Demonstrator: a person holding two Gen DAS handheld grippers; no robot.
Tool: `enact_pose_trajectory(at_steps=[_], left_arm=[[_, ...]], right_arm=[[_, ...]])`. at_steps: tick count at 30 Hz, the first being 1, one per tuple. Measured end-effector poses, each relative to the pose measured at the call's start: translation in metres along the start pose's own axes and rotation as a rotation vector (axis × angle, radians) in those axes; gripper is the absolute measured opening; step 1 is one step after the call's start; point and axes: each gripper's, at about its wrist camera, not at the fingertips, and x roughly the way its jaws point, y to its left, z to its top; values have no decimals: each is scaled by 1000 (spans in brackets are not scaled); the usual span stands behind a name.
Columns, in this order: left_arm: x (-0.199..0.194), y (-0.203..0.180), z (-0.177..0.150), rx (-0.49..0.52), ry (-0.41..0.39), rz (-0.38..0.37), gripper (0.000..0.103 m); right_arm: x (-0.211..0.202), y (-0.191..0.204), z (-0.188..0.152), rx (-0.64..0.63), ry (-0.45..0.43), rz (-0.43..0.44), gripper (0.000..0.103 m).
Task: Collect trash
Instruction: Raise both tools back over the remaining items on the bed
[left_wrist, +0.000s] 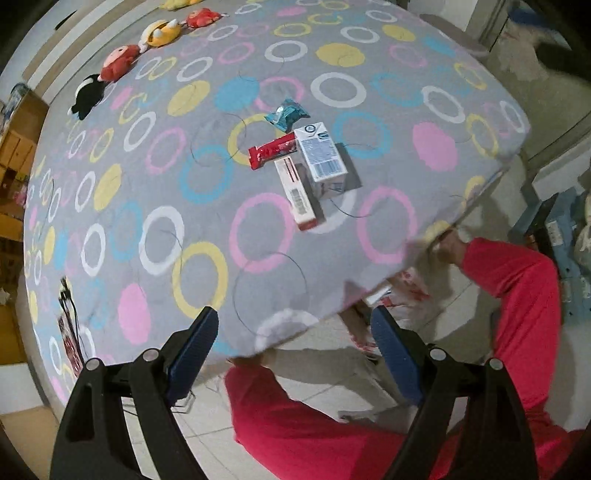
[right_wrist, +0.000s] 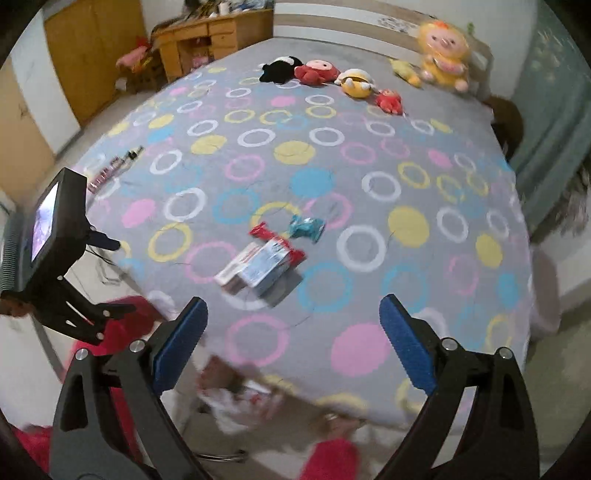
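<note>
Blue pads line both tools, and each pair stands spread wide with nothing between. In the left wrist view the left gripper (left_wrist: 291, 328) hangs over the near corner of the bed (left_wrist: 207, 206), with red trouser legs (left_wrist: 517, 295) and pale floor tiles (left_wrist: 317, 369) below it. In the right wrist view the right gripper (right_wrist: 291, 321) hangs over the bed's near edge; the left tool's black body with its small lit screen (right_wrist: 48, 221) shows at the left of that view.

The trash sits in one cluster on the grey sheet with coloured rings, well beyond both tools and about mid-bed in the left view. Nearest in that view is a slim red-and-white box (left_wrist: 299, 195), lying flat, its long axis running from the near side away and slightly left, barcode end toward the camera. Just beside it on the right, touching, is a white carton (left_wrist: 320, 153) with a barcode on its upper face, its long axis running roughly parallel. A red wrapper (left_wrist: 271, 150) lies to the left of the carton, long axis crosswise, rising slightly to the right. Just behind the carton is a crumpled teal wrapper (left_wrist: 286, 113).

Far off, a row of plush toys (right_wrist: 317, 72) lines the head of the bed, a large yellow doll (right_wrist: 443, 55) at its right end. A wooden desk (right_wrist: 207, 37) stands beyond.
</note>
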Motion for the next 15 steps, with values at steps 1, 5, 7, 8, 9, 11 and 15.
enact_pose_trajectory(at_steps=[1,5,7,8,9,11,15], left_arm=[[5,2,3,2,8,-1,82],[33,14,27,-2,43,-5,82],[47,16,37,4,64,-8,82],[54,16,43,11,69,-11,82],[62,17,48,18,71,-11,82],[73,17,55,25,83,-9,82],[97,17,69,40,108,-19,82]], right_arm=[[9,-5,11,-27,12,-3,92],[35,-26,40,-56,44,-3,92],[51,-36,53,-61,56,-5,92],[60,-40,59,-59,64,-10,92],[68,-44,64,-56,71,-13,92],[88,-52,72,-51,91,-10,92],[123,-55,84,-58,121,3,92]])
